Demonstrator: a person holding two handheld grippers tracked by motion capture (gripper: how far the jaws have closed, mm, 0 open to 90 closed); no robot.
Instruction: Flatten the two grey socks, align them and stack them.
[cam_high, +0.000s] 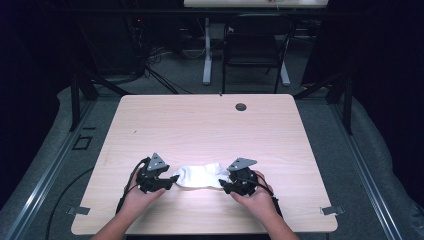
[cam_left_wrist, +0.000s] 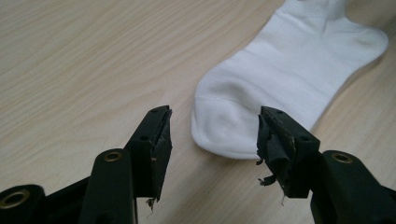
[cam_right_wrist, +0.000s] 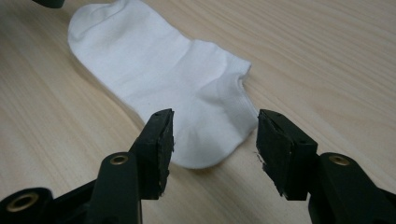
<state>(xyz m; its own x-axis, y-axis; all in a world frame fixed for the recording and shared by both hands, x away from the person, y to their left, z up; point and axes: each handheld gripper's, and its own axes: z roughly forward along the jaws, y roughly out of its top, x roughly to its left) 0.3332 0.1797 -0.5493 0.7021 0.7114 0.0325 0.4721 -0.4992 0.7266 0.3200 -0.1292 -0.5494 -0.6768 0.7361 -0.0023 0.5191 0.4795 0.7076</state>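
Note:
A white ankle sock (cam_high: 200, 176) lies flat on the light wooden table (cam_high: 200, 125), near its front edge, with one gripper at each end. My left gripper (cam_high: 172, 179) is at the sock's left end, held in a hand. In the left gripper view the jaws of the left gripper (cam_left_wrist: 215, 113) stand apart, with the rounded end of the sock (cam_left_wrist: 289, 65) just past the tips and untouched by the pads. My right gripper (cam_high: 225, 186) is at the other end. In the right gripper view the right gripper (cam_right_wrist: 215, 115) is open over the sock (cam_right_wrist: 154, 60), pads off the cloth.
A dark grommet hole (cam_high: 241, 107) sits near the table's far edge. Beyond the table stand a black chair (cam_high: 255, 45) and a white desk leg (cam_high: 207, 50), with cables on the grey floor. Bare wood stretches behind the sock.

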